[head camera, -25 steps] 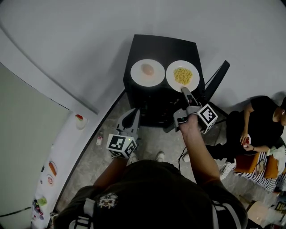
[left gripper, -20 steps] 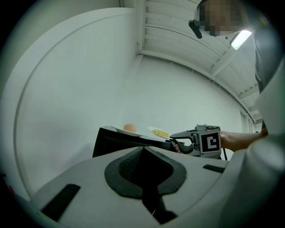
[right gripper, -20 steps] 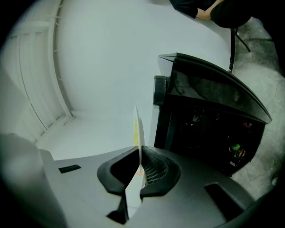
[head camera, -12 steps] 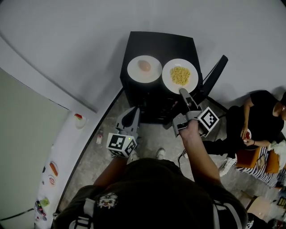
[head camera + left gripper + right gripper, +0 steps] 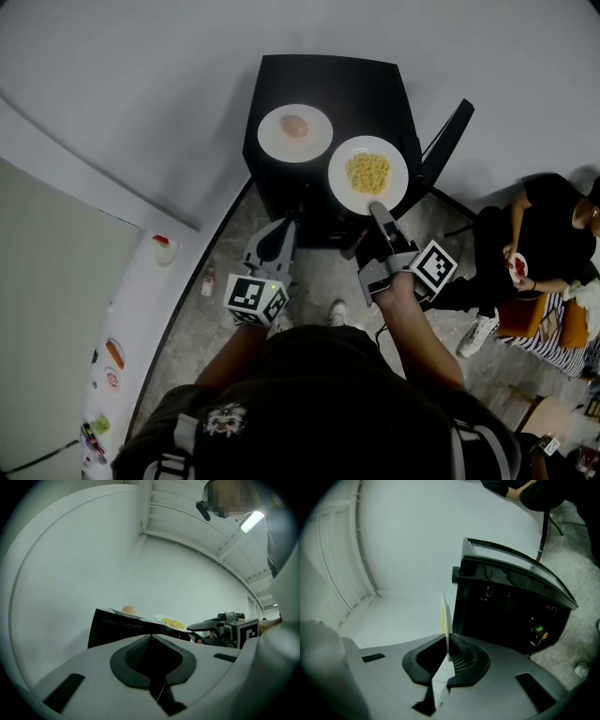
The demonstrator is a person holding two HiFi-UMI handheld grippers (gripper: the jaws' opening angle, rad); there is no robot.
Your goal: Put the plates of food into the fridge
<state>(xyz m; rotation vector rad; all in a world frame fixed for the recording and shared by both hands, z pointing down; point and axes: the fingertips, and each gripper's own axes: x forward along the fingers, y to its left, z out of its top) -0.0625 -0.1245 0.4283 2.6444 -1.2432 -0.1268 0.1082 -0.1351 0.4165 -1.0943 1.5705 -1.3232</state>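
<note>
Two white plates are in the head view around a black table (image 5: 328, 80). The plate with a round pinkish food item (image 5: 294, 132) rests on the table top. The plate of yellow noodles (image 5: 367, 174) overhangs the table's near edge, with my right gripper (image 5: 377, 210) shut on its near rim. In the right gripper view that plate (image 5: 446, 620) shows edge-on, pinched between the jaws of the right gripper (image 5: 447, 656). My left gripper (image 5: 277, 234) hangs shut and empty below the table's near left corner. The left gripper view shows both plates (image 5: 129, 610) (image 5: 171, 622) ahead of it.
A white fridge door (image 5: 103, 366) with stickers stands at the far left. A person in black (image 5: 544, 253) sits on the floor at the right. A black slanted panel (image 5: 448, 141) leans beside the table's right side. Grey floor lies below.
The right gripper has drawn the noodle plate toward me, from the table top to partly past its near edge. The left gripper has barely shifted.
</note>
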